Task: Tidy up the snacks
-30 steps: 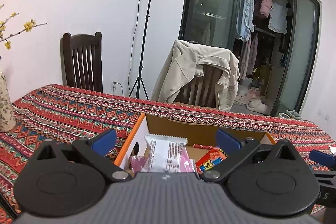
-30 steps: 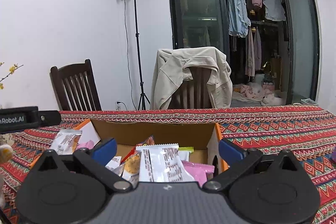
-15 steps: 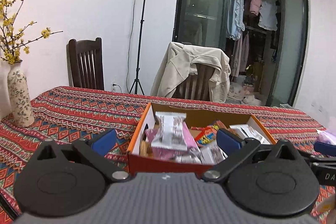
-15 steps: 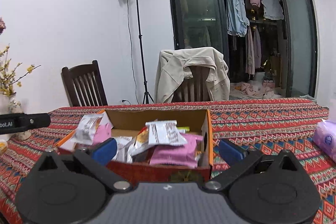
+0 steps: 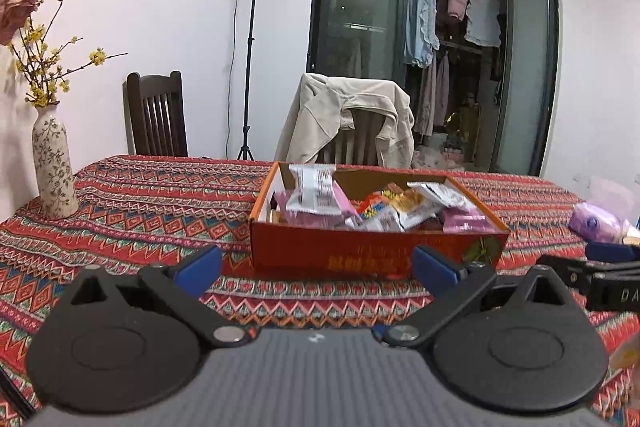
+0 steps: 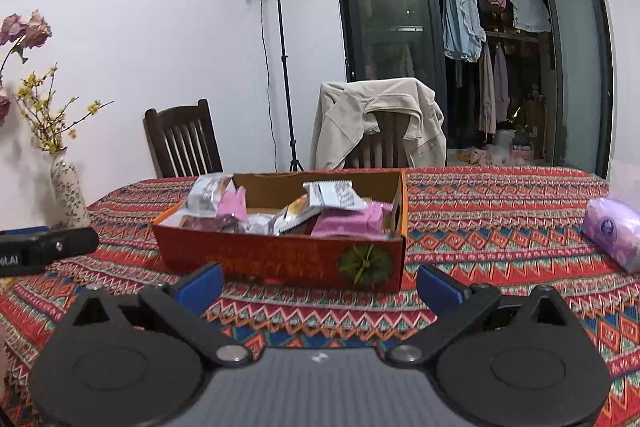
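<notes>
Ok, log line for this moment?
left hand-held gripper: open, empty | right hand-held gripper: open, empty | snacks: in box | pink pack: on table

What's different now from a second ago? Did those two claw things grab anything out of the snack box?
Both pulled back from the snack box: a second ago they hung right over the packets, now the box's whole front wall shows beyond them. The left gripper and right gripper were open and empty throughout; nothing was taken or let go. The packets stayed in the box, and the vase and the purple pack are on the tablecloth.
</notes>
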The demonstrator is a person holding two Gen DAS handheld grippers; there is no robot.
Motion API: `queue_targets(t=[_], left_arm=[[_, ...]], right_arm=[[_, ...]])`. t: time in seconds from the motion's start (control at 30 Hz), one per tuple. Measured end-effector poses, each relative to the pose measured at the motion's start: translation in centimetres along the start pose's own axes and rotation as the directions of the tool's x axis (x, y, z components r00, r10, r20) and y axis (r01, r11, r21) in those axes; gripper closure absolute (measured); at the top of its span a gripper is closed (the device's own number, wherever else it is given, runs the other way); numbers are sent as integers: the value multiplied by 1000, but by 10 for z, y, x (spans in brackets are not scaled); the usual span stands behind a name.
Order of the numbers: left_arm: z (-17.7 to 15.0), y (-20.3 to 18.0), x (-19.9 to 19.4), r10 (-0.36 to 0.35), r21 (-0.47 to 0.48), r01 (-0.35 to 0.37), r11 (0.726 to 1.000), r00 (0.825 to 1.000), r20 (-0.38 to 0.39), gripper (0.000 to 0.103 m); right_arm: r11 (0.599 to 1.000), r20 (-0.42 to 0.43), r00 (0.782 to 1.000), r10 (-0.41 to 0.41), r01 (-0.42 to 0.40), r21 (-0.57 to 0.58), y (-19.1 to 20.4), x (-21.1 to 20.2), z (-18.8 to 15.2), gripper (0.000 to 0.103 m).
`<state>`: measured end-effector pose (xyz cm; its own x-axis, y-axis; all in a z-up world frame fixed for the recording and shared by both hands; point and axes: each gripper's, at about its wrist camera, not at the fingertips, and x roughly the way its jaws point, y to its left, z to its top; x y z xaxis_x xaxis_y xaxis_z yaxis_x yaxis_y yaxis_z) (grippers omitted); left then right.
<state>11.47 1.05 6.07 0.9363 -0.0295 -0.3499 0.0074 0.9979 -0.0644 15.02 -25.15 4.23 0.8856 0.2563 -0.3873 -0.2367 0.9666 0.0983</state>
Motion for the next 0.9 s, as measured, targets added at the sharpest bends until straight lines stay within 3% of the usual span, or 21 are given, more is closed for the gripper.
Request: queue_targets(t=[0.3,0.9], left_arm=[[-20,8,-10,16,-6,-16,1000,999,-30,0],[-29,11,-10,22,-9,-22,1000,999,-49,0]], right_arm=[[1000,-30,1000,8,-7,9,2,-9,-19,0],[1000,-54,999,1,-1,15,3,-7,-27,0]])
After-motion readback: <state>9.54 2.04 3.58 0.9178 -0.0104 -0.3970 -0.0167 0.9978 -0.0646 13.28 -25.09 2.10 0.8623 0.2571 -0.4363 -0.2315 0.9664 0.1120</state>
